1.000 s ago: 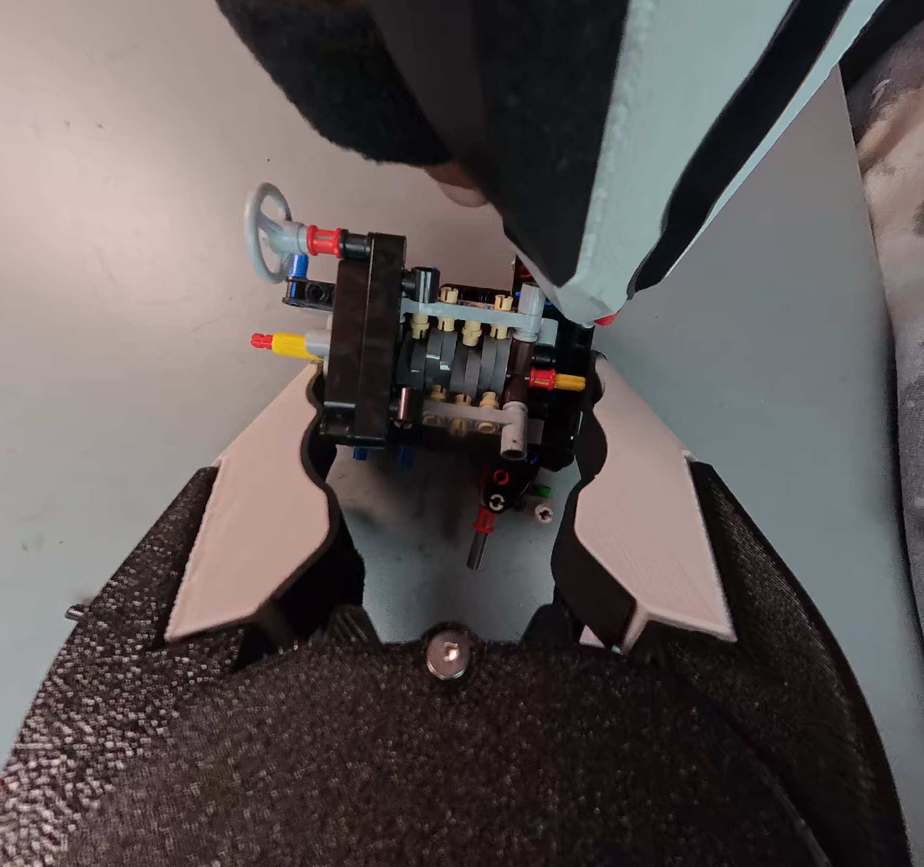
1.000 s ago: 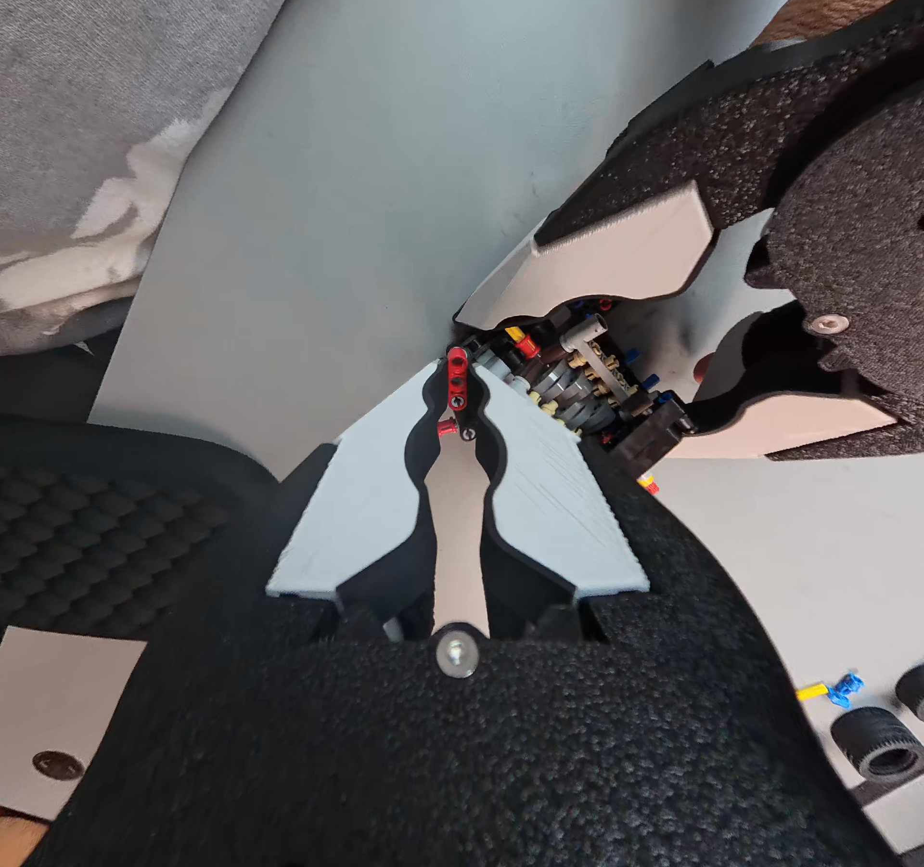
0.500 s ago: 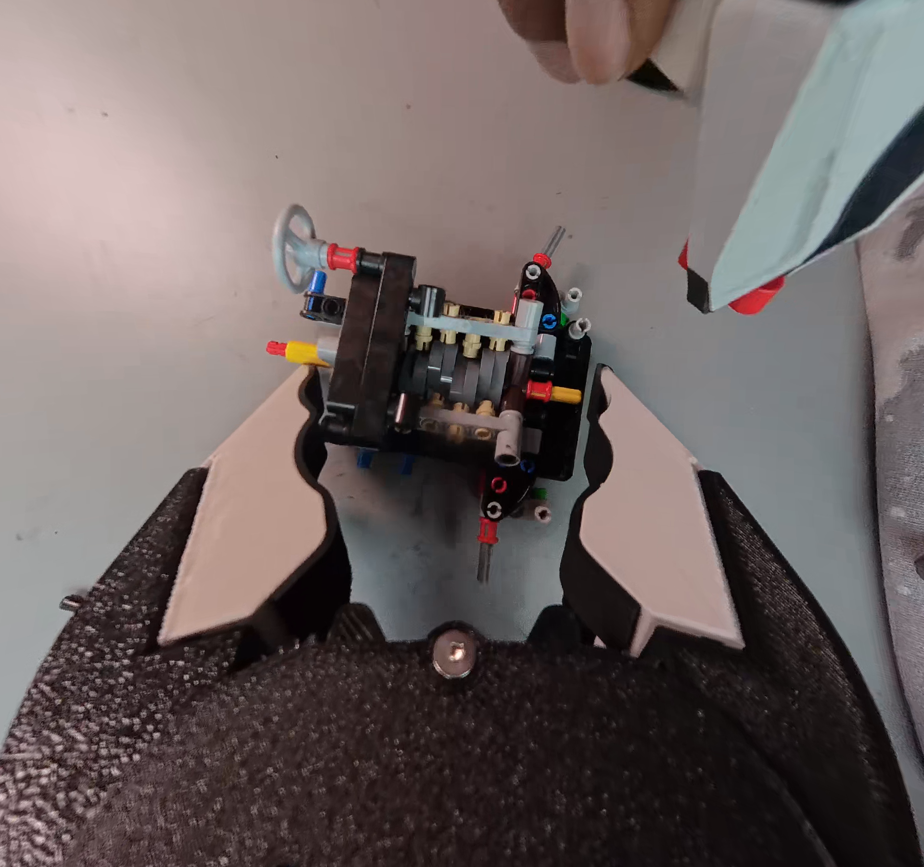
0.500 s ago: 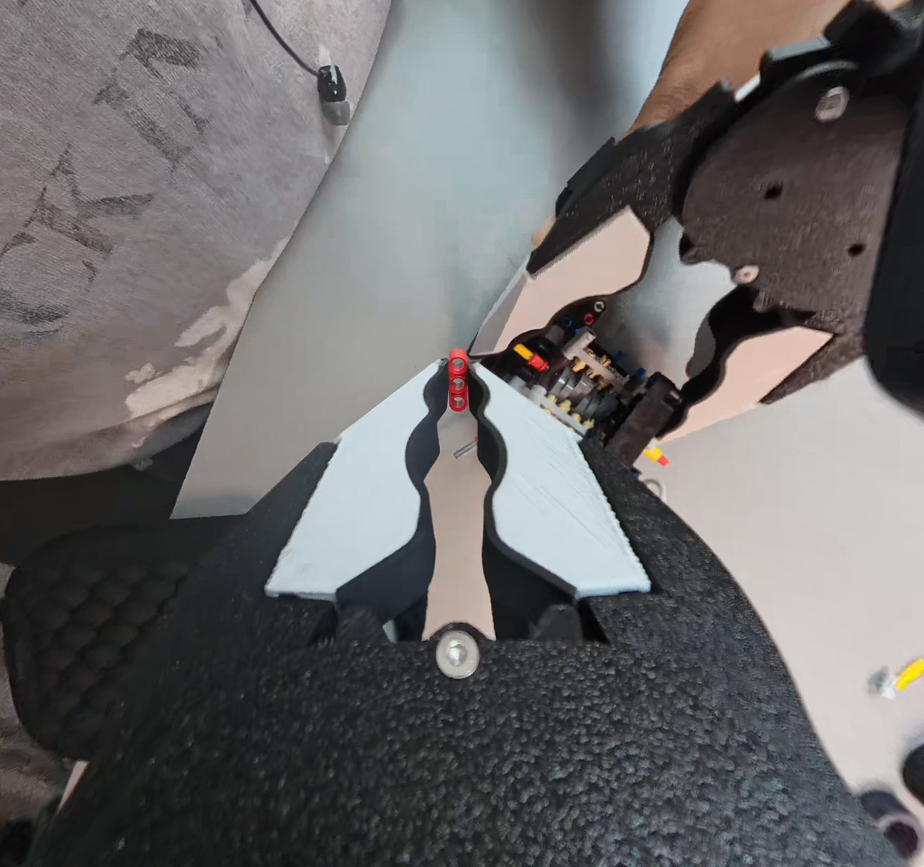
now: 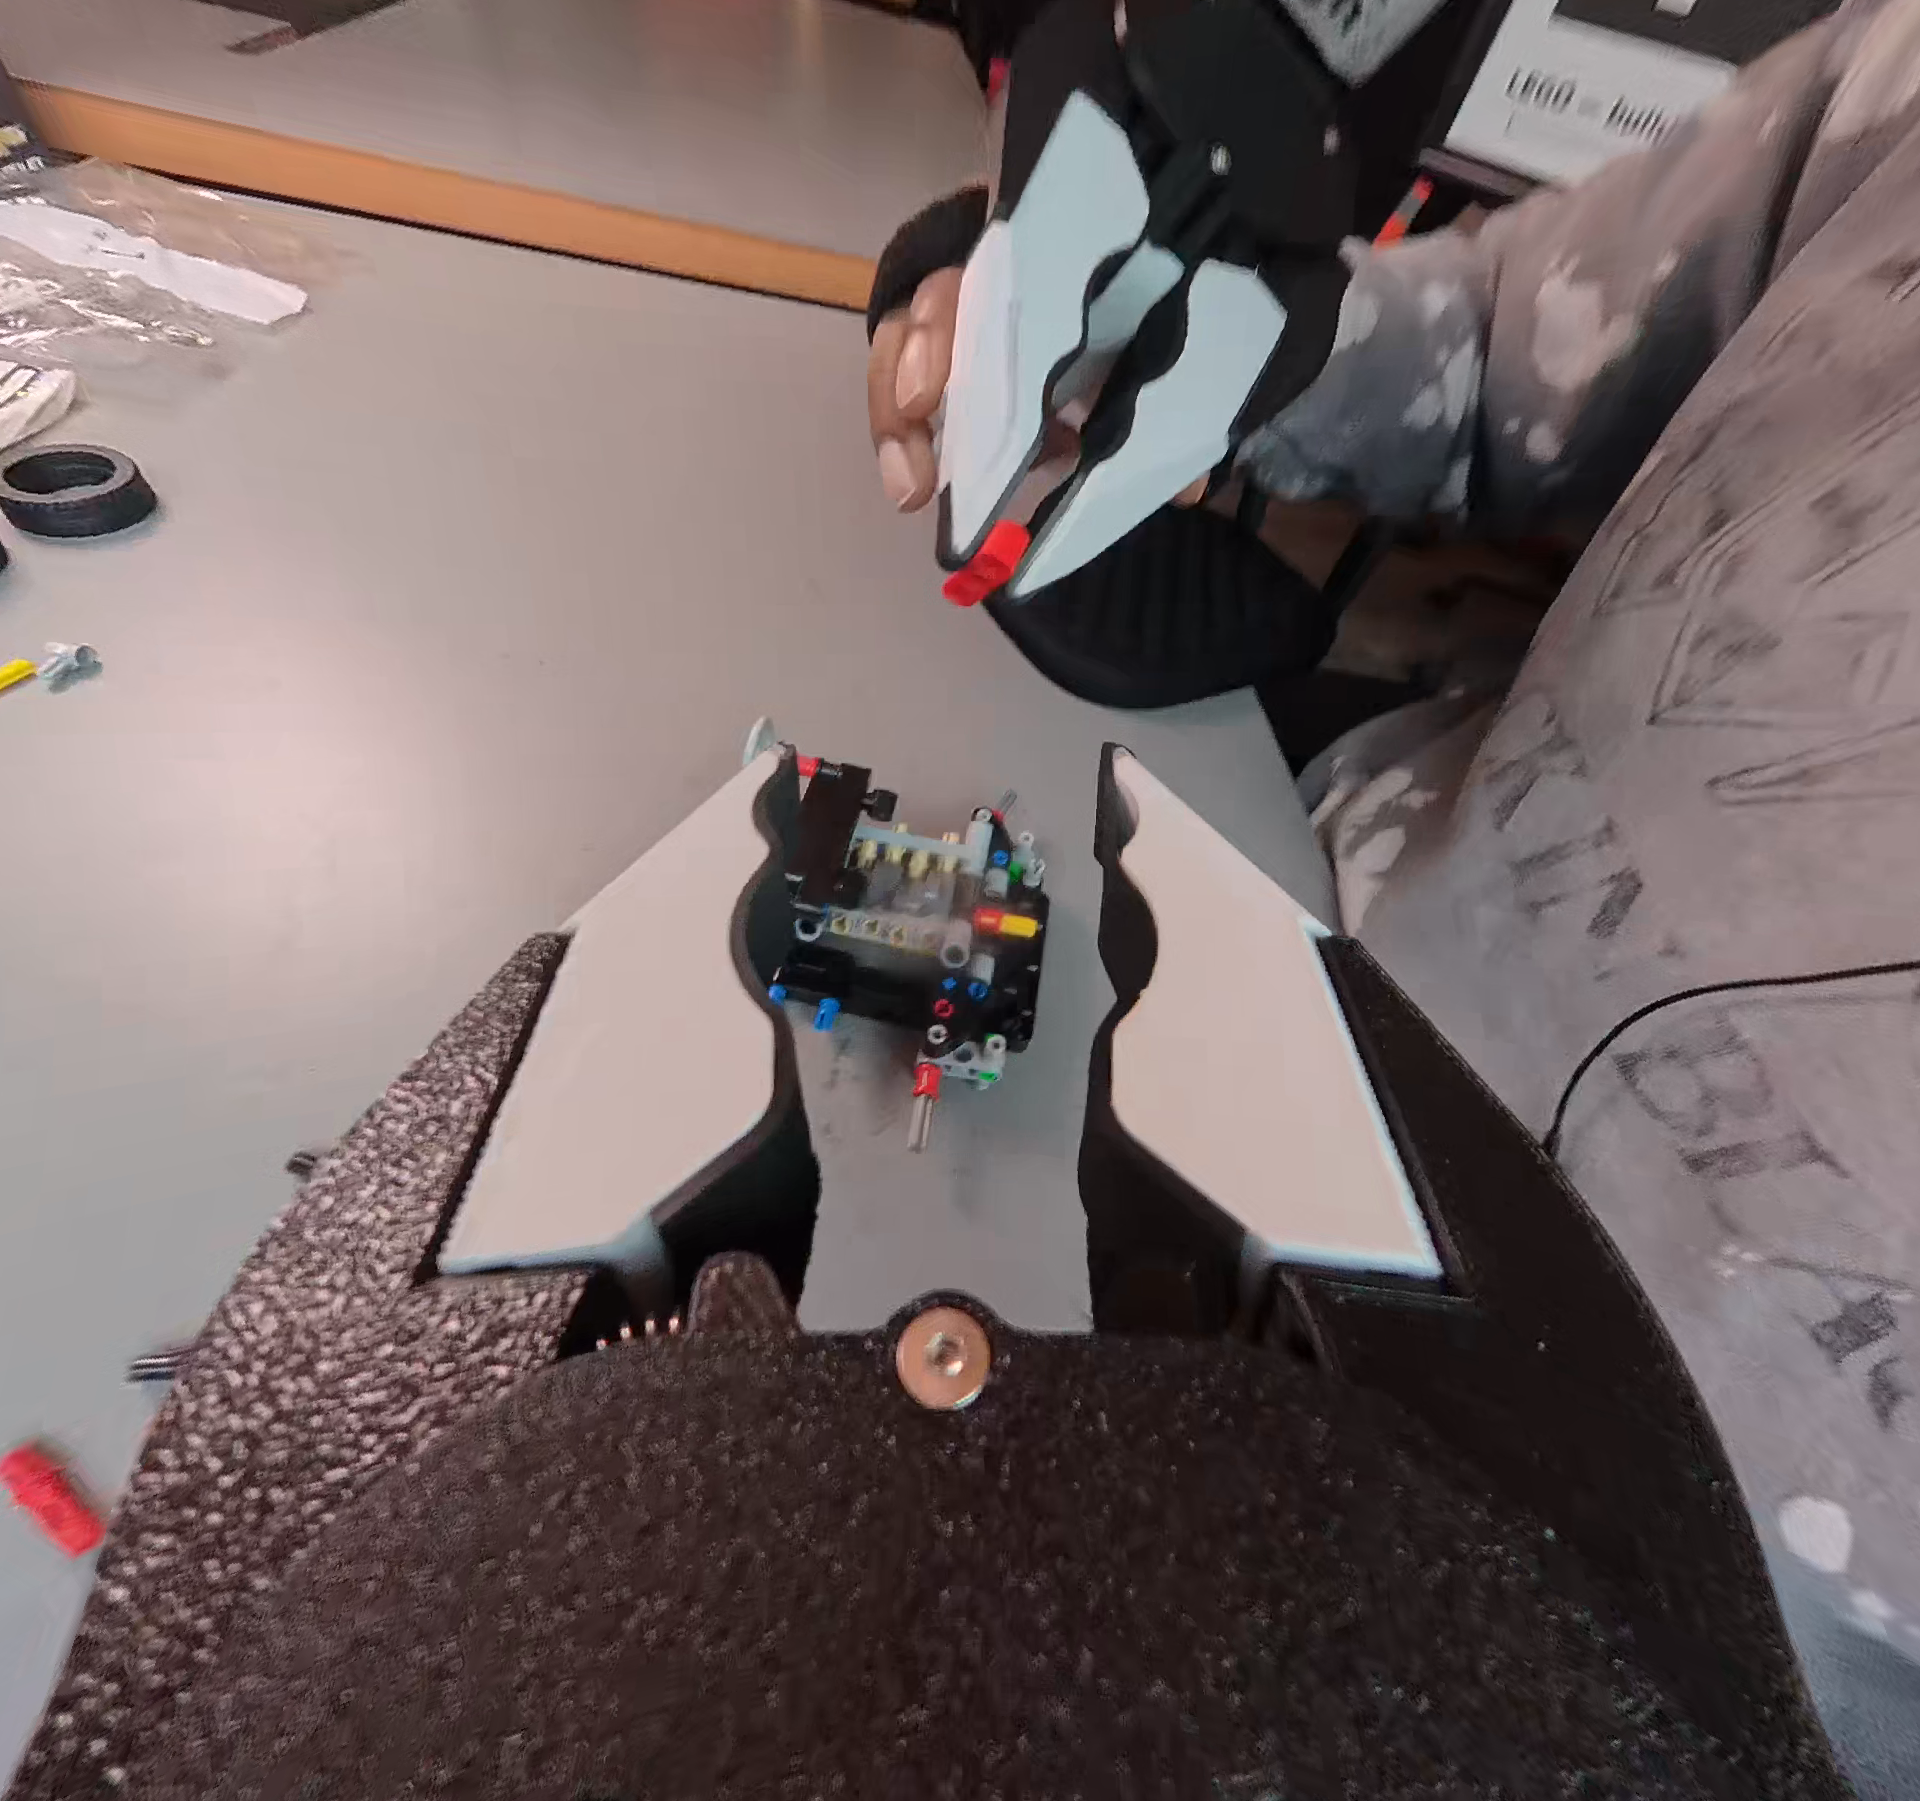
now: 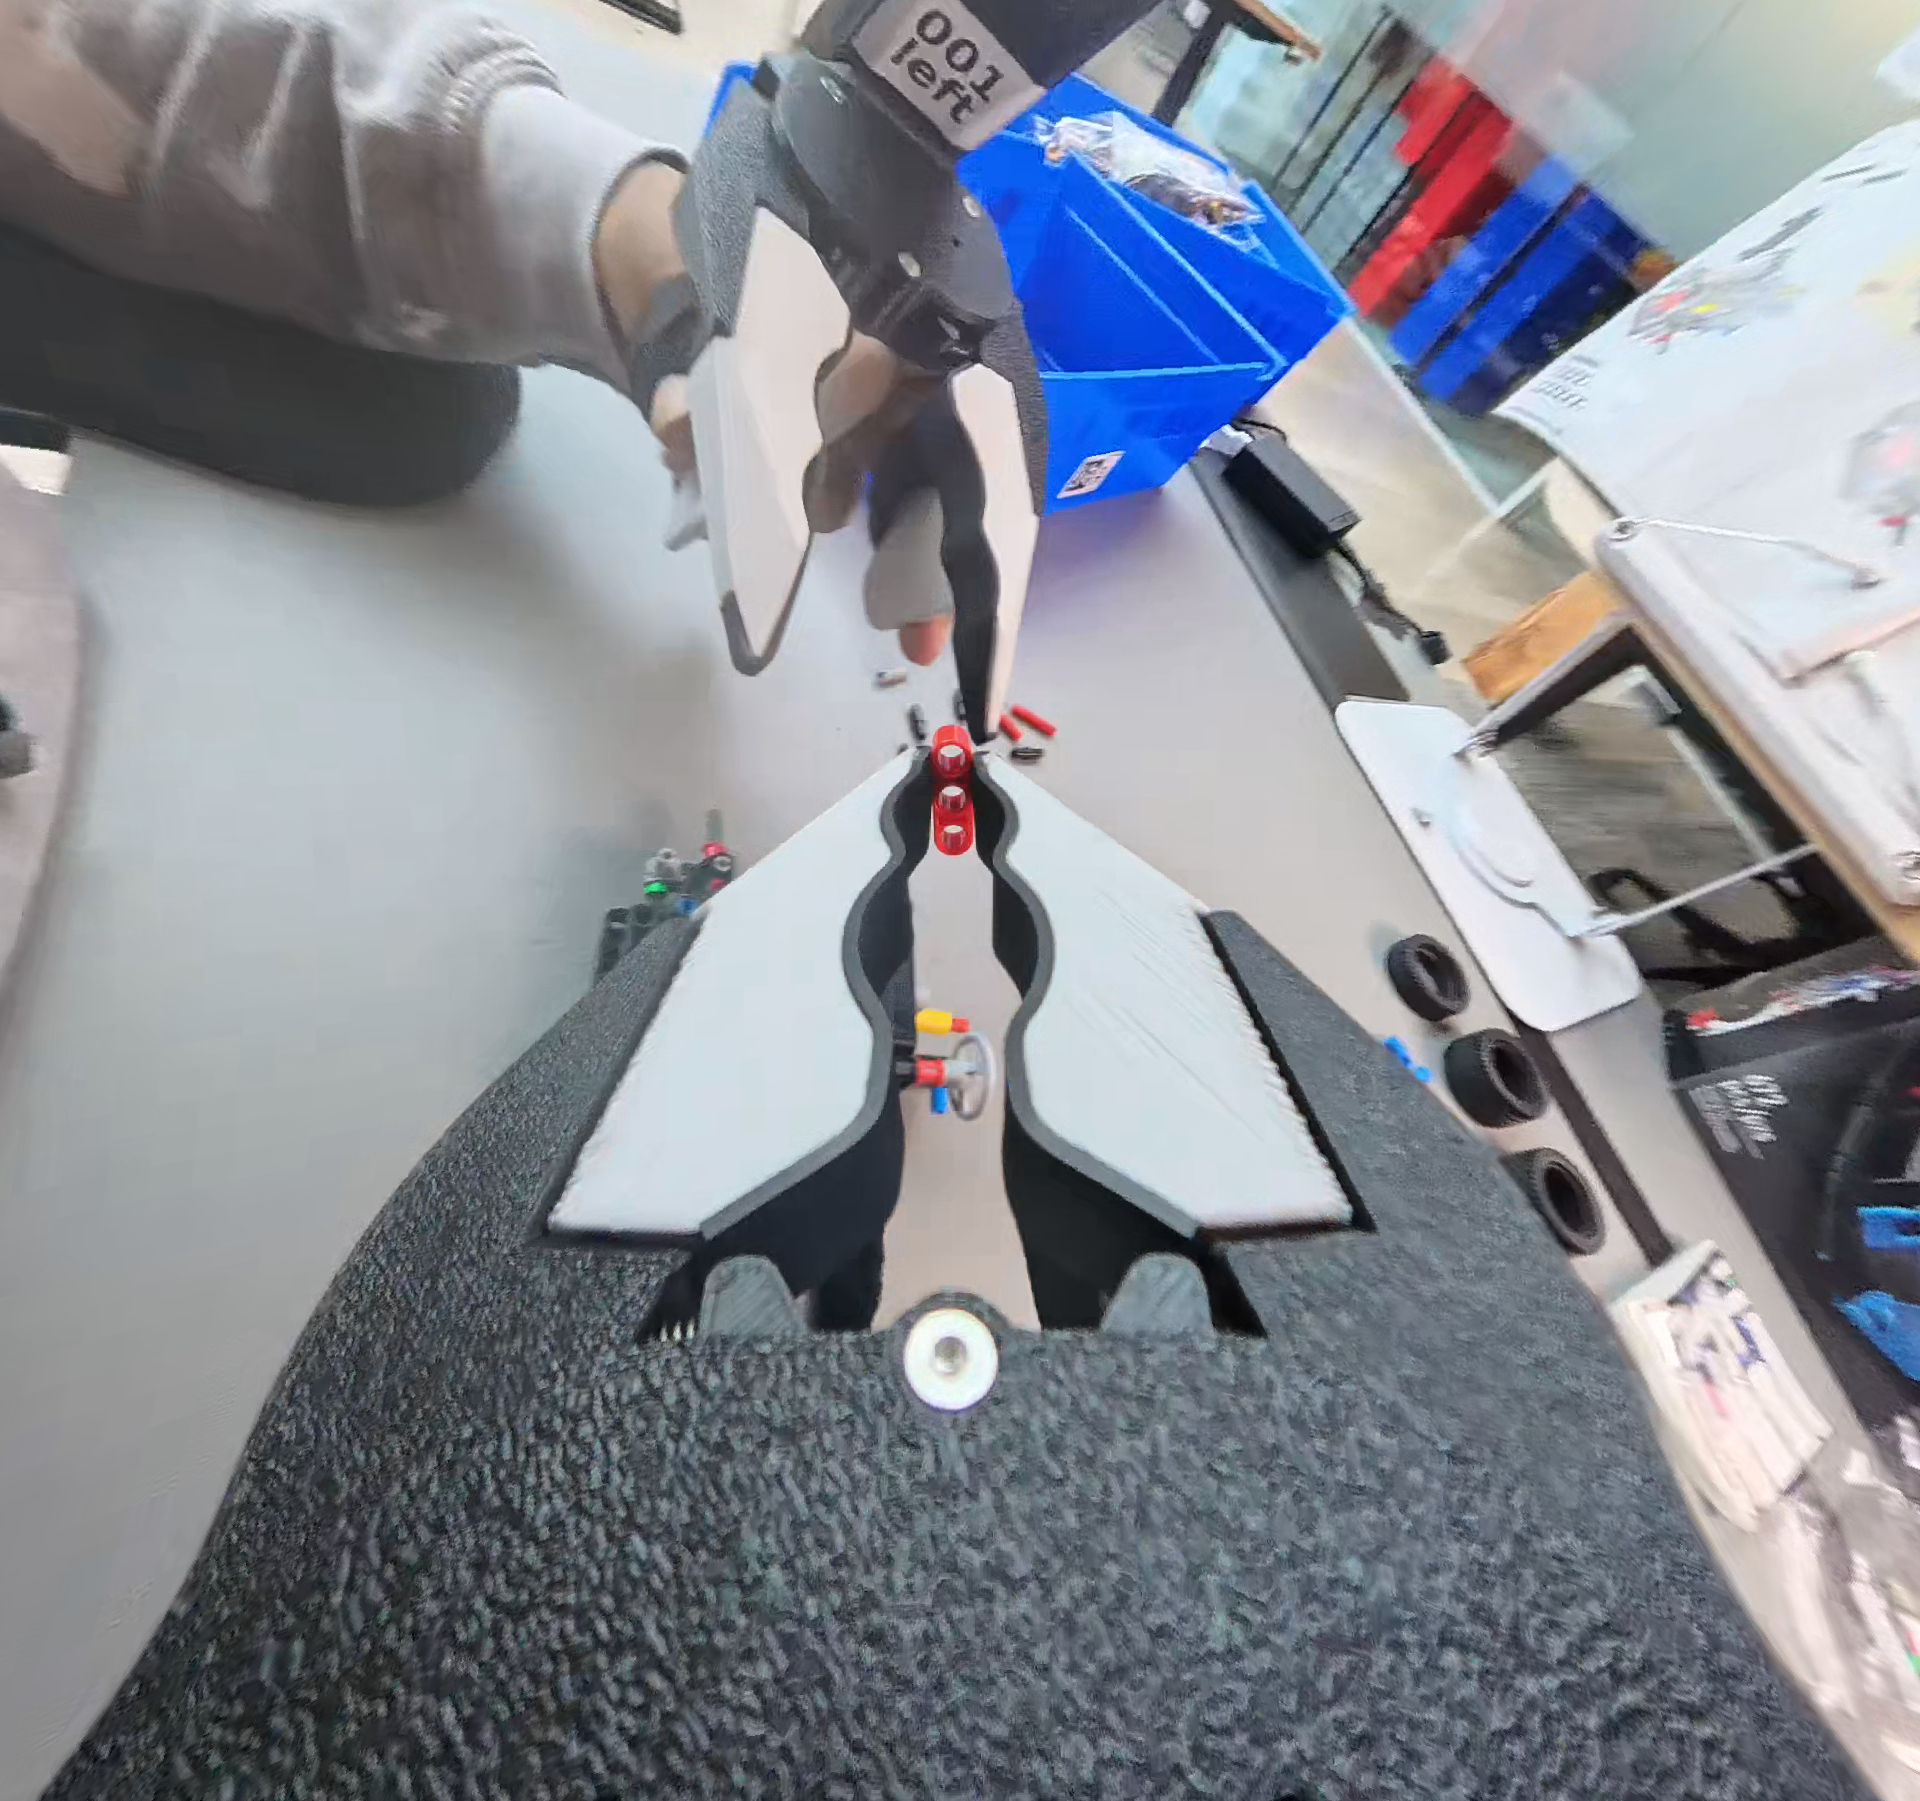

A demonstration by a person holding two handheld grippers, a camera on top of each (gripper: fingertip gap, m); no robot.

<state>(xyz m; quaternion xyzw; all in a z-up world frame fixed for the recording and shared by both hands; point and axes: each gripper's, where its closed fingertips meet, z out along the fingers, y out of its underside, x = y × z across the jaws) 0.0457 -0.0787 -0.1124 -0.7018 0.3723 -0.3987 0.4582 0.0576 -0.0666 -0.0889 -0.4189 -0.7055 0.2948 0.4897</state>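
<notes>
A small brick-built mechanism [image 5: 914, 920] of black, grey, tan and red parts sits on the grey table [image 5: 416, 712]. My left gripper [image 5: 940, 764] is open and empty, lifted above the mechanism, which shows between its fingers without touching them. My right gripper [image 6: 951, 764] is shut on a small red beam with holes [image 6: 951, 801], held in the air. In the left wrist view the right gripper [image 5: 987, 577] hangs up and right of the mechanism with the red beam [image 5: 982, 575] at its tip. In the right wrist view the left gripper [image 6: 868, 681] points down, and part of the mechanism [image 6: 951, 1065] shows below.
Black tyres lie on the table [image 5: 73, 494] [image 6: 1496, 1076]. Small red and black pins [image 6: 1023, 723] are scattered farther off, and a red piece [image 5: 47, 1512] lies near left. Blue bins [image 6: 1143, 297], a booklet stand [image 6: 1486, 847] and plastic bags [image 5: 104, 276] stand around. A person's grey sleeve [image 5: 1714, 712] is at right. Less than 4 cm separates the two grippers' tips.
The left gripper has let go of the mechanism, opened wider and lifted away. The right gripper has pulled back and up from the mechanism, still shut on the red beam.
</notes>
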